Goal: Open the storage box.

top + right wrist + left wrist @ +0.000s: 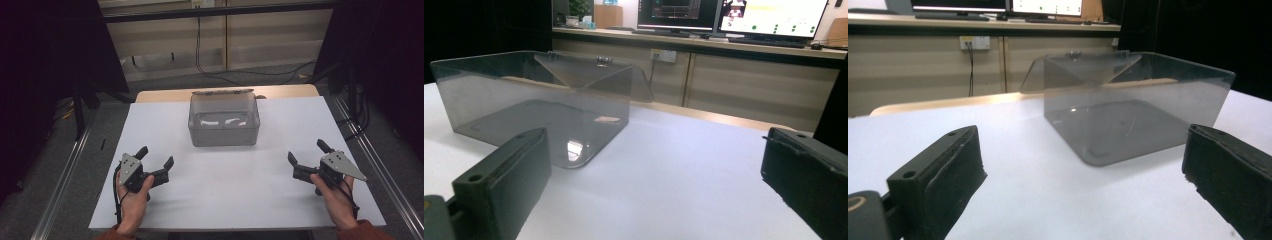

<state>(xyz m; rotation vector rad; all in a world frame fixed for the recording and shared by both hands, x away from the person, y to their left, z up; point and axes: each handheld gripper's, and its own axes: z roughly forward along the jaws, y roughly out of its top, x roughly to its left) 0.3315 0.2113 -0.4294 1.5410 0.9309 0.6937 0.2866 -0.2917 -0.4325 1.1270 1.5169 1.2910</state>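
Note:
A clear smoky plastic box (223, 120) stands at the back middle of the white table (235, 190), its hinged lid folded back behind it. Nothing shows inside it. My left gripper (156, 157) rests low at the front left, held by a hand, jaws wide open and empty. At the front right my right gripper (306, 153) is likewise open with nothing between its jaws. The box (1128, 107) appears ahead and right in the left gripper view, and the box (536, 105) sits ahead and left in the right gripper view.
A wooden table edge (165, 94) shows behind the white sheet. Metal rails (65, 170) run along both sides on the floor. Cables (210, 65) hang by the back wall. Monitors (729, 17) sit on a far counter.

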